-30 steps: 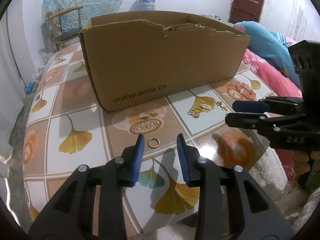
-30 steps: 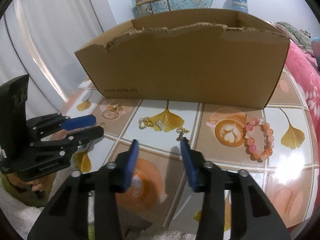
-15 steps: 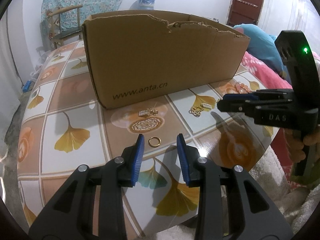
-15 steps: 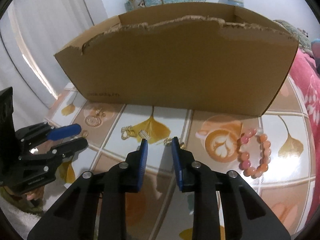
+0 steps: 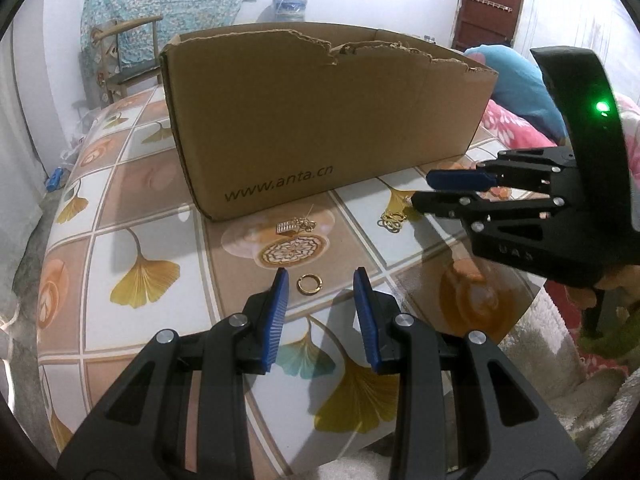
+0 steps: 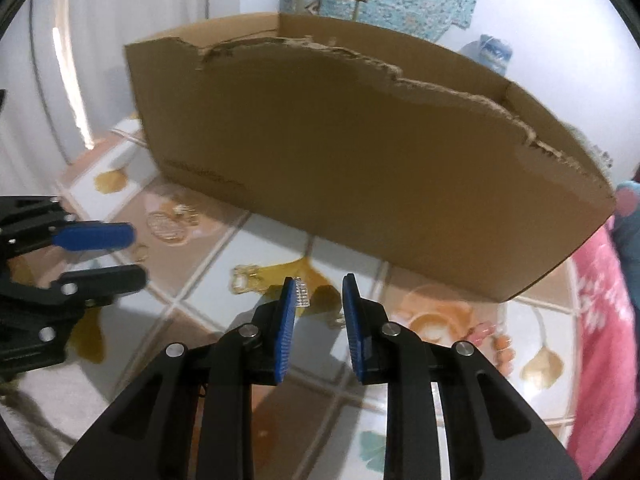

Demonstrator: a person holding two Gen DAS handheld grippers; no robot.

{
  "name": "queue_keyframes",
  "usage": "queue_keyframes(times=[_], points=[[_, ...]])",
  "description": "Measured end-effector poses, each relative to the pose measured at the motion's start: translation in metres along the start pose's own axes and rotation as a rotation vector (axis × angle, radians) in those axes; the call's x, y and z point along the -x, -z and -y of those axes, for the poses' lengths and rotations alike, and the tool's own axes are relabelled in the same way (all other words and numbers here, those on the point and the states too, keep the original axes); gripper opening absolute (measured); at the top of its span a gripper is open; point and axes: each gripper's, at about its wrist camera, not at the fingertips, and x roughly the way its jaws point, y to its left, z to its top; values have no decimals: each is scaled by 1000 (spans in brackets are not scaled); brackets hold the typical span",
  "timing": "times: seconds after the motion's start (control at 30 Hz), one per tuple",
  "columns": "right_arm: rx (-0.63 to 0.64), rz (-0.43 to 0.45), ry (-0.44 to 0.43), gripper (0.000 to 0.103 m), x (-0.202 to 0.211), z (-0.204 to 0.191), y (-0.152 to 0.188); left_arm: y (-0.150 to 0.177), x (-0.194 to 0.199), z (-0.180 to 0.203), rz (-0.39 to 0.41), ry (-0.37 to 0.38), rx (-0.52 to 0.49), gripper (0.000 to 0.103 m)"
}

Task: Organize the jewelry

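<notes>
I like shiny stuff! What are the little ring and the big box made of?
The ring looks like polished gold-coloured metal: it glints yellow, though real gold can't be told. The box is plain brown cardboard, matte, with a torn, ragged top edge.

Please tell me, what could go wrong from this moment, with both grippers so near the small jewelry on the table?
1. The gold ring lies flat on the glossy tablecloth just ahead of the left gripper; its jaws may push it away instead of gripping it.
2. The right gripper is among tiny pieces such as the clear-stone charm; it could pinch the wrong one.
3. The cardboard box has a tall wall; a lifted piece might hit it.
</notes>
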Motion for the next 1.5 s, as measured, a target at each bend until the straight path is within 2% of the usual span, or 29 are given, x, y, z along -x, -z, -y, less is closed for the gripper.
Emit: queue_keyframes(times=[0.17, 0.53, 1.1, 1.5], points=[[-50, 10, -63, 24, 6, 6, -1, 0, 1, 1, 2, 0, -3, 32], [-15, 22, -136, 24, 3, -13, -10, 0, 1, 1, 5, -7, -12, 32], [33, -28, -95, 24, 6, -15, 8, -1, 2, 2, 7, -7, -17, 33], [-21, -34, -109, 24, 15, -2, 17, 0, 1, 3, 4, -14, -29, 36]])
